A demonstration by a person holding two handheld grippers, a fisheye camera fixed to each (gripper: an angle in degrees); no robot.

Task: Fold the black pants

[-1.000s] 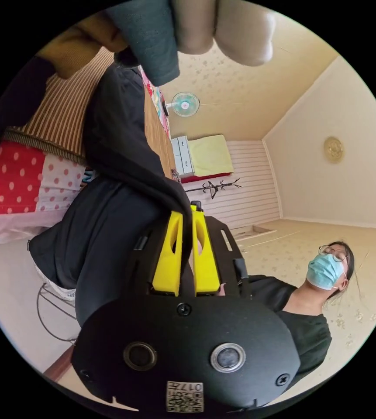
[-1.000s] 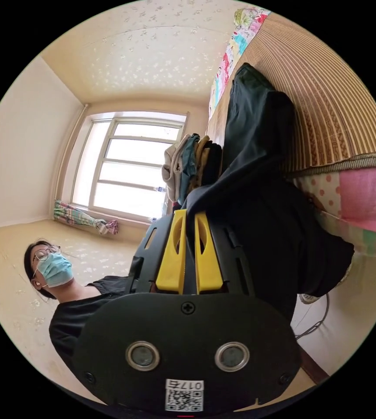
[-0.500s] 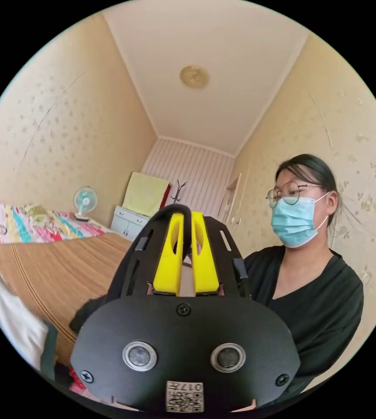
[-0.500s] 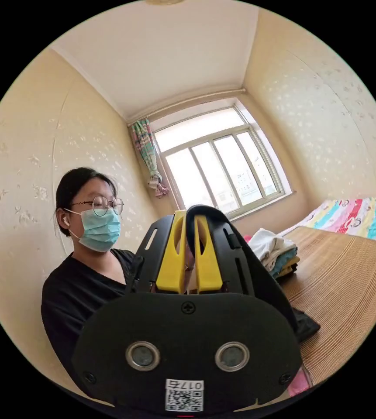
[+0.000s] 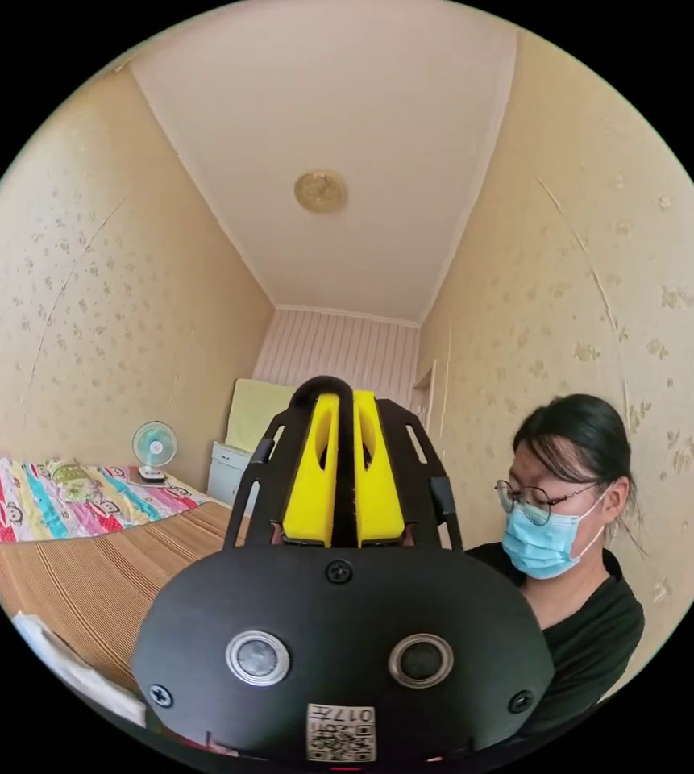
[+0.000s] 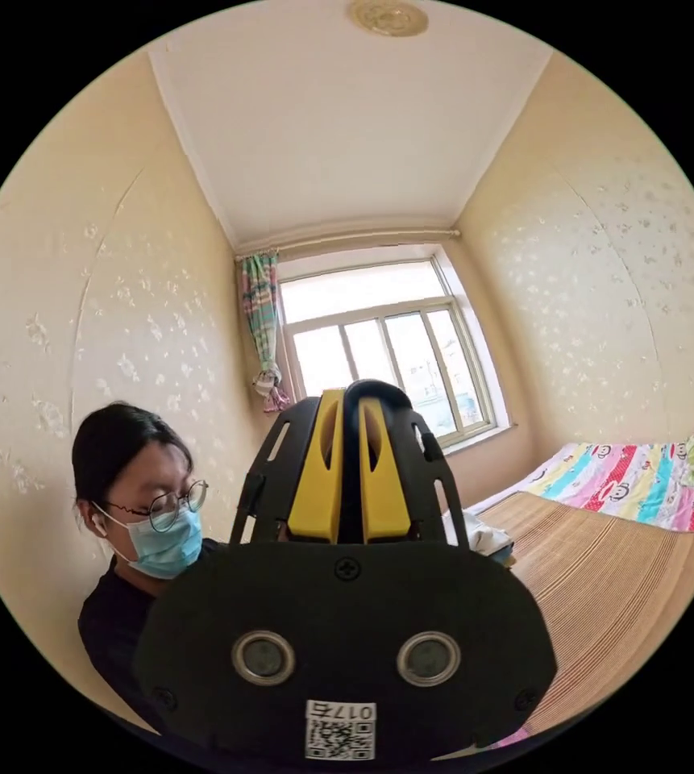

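Black cloth, a thin fold of the black pants, fills the slit between our left gripper's yellow jaws and loops over their tips. Our right gripper pinches the same pants likewise. Beyond lies a striped bed mat, seemingly bare near us; a person looks down.

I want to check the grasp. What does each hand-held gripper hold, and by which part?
Each grips a fold of the black pants: the left hand-held gripper and the right hand-held gripper each pinch black cloth looped over the jaw tips. Which part of the pants cannot be told.
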